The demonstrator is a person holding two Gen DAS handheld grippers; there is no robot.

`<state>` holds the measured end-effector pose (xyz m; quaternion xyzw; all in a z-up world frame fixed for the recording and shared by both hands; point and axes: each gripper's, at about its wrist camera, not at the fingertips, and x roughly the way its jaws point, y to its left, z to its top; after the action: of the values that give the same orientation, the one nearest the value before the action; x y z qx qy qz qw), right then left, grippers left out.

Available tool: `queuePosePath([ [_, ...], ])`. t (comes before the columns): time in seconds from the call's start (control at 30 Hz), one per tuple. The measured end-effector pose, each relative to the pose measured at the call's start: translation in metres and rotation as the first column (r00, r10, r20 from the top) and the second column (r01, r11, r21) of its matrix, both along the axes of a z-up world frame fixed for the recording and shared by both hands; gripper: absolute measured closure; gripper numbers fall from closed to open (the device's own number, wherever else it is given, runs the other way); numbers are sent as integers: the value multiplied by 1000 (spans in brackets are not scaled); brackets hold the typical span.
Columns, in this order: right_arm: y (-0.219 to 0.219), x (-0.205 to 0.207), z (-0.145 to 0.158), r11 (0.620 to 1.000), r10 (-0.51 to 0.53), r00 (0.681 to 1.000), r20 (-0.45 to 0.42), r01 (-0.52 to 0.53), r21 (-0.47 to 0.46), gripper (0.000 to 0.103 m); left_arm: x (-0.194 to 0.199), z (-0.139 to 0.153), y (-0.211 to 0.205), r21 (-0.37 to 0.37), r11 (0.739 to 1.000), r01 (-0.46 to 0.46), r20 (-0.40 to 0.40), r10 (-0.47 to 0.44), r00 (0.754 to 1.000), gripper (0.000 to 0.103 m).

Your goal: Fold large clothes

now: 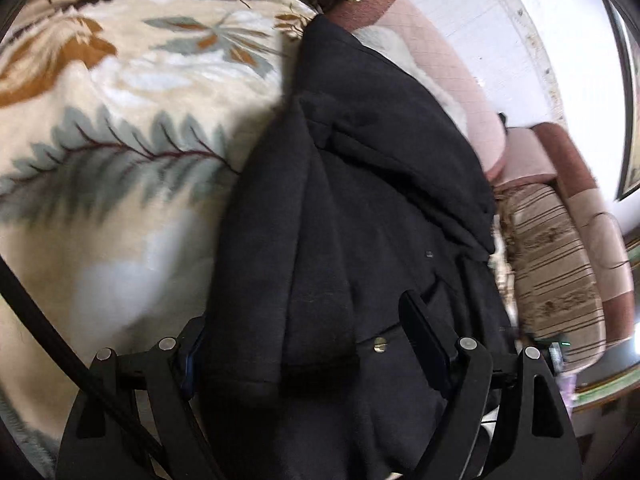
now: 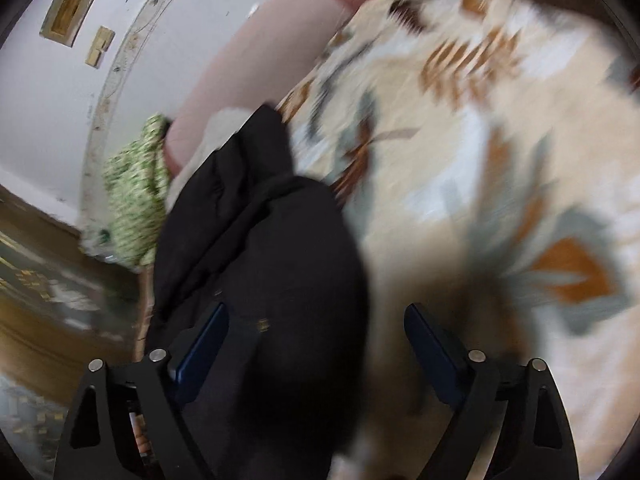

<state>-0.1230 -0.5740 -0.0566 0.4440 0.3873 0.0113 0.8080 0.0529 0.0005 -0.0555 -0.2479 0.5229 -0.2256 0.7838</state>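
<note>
Leaf-print blanket (image 1: pixel 120 128) under black coat (image 1: pixel 360 200); L hand-held gripper (image 1: pixel 308 336) wide astride coat fold, R hand-held gripper (image 2: pixel 316 340) wide, coat btwn.

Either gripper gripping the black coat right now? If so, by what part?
Neither, as far as visible. The left gripper and right gripper both stand open astride the black coat on the floral blanket; no pad presses the cloth.

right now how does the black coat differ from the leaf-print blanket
The black coat is plain and dark; the leaf-print blanket is cream with grey-green and orange leaves. The coat is bunched in thick folds, while the blanket lies spread out. The coat lies on top of the blanket and is much the smaller. Both are soft cloth.
</note>
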Motion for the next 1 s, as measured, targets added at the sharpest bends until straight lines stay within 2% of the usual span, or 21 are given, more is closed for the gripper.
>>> queuePosePath([
  [0.07,13,13,-11,998,51,999,-16,-51,42,11,-1,-2,0,-39,999,5,-4,-5,1000,21],
  [0.13,29,17,-10,997,79,996,-32,-79,-8,11,-7,0,1,-91,996,12,-14,-14,1000,21],
  [0.17,34,18,-8,995,101,994,-26,-102,-7,11,-9,0,3,-114,993,13,-21,-15,1000,21],
  [0.23,45,13,-5,986,151,988,18,-152,75,11,-16,2,4,-167,986,22,-34,-28,999,21],
  [0.33,62,3,0,974,207,977,47,-210,88,11,-27,-1,6,-211,977,31,-48,-42,998,22],
  [0.43,78,0,-10,968,237,971,19,-237,83,11,-34,-14,-2,-184,982,41,-76,-55,996,22],
  [0.57,92,-3,-19,972,227,974,5,-227,51,12,-41,-11,-17,-110,993,51,-36,-55,998,22],
  [0.73,98,-11,-22,983,175,985,0,-175,56,26,-50,-7,-33,-9,1000,16,-21,-16,1000,22],
  [0.83,96,-12,-25,988,148,989,-12,-147,57,37,-56,-2,-48,109,994,30,-7,-30,1000,22],
  [0.87,93,-12,-26,989,137,990,-21,-135,65,44,-55,0,-53,158,987,38,-5,-37,999,37],
  [0.9,92,-11,-26,989,129,991,-32,-127,71,55,-54,4,-59,240,970,41,-9,-40,999,67],
  [0.93,91,-11,-26,990,126,991,-48,-123,73,60,-53,8,-61,265,963,39,-11,-37,999,78],
  [0.97,90,-9,-24,989,133,990,-53,-129,79,70,-49,16,-60,268,963,25,-6,-24,1000,87],
  [1.0,90,-6,-18,987,141,989,-51,-137,81,74,-44,31,-55,240,971,0,12,-3,1000,90],
])
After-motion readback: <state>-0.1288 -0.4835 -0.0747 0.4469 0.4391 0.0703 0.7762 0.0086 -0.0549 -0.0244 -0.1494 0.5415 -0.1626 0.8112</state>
